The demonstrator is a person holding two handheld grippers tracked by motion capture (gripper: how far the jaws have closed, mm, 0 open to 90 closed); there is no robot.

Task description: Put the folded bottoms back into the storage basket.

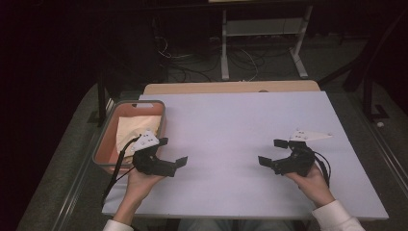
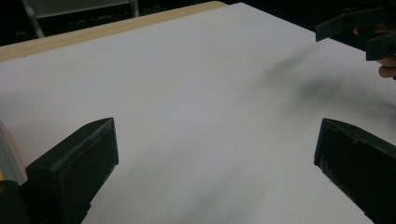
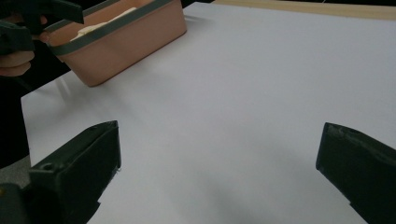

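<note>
The pink bin, long axis running up-frame, sits left on the white table; your left gripper and right gripper are both released.

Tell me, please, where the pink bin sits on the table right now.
In the high view the pink bin sits at the table's left edge, just beyond the left gripper, with a pale cloth inside.

Right gripper fingers spread over white table (pink bin beyond).
</note>
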